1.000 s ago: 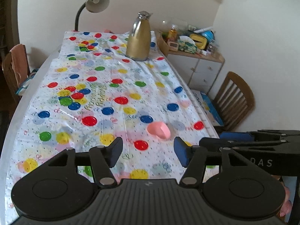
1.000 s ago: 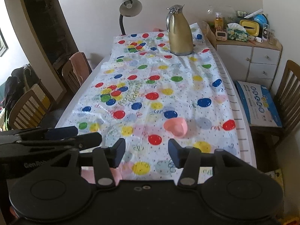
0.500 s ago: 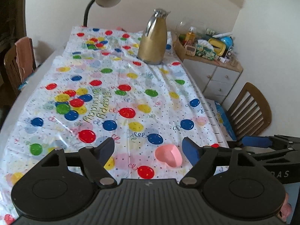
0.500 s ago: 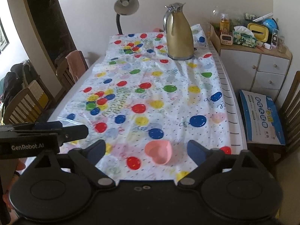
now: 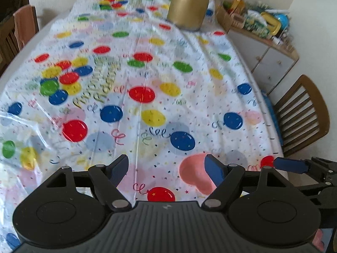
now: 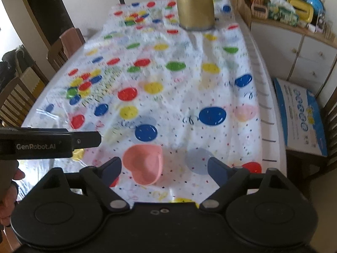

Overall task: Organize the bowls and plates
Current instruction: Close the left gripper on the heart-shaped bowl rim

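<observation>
Grippers hung low over the near end of the table, both tilted down at it. The left gripper (image 5: 167,169) had its jaws spread wide with nothing between the pads; its right finger (image 5: 213,171) overlapped the pink heart-shaped bowl (image 5: 194,174) in the left wrist view, though whether it touched the bowl I could not tell. The right gripper (image 6: 164,170) was also wide, its jaws closing a little, and the same pink bowl (image 6: 143,162) sat on the cloth between its fingers, nearer the left one, with no pad pressing on it. Each tool showed at the edge of the other's view, and a bit of a hand (image 6: 8,191) gripped the left tool's handle. The bowl rested near the front edge of the balloon-print tablecloth (image 5: 147,73), beside a red balloon. A clear plastic sheet (image 5: 19,130) lay rumpled on the near left of the cloth. Further back stood a gold thermos jug (image 6: 195,6), upright at the far end. Wooden chairs (image 5: 303,113) flanked the table, a blue and white box (image 6: 301,113) leaned by the right side, and a white cabinet (image 6: 294,50) against the wall carried a clutter of small items.
</observation>
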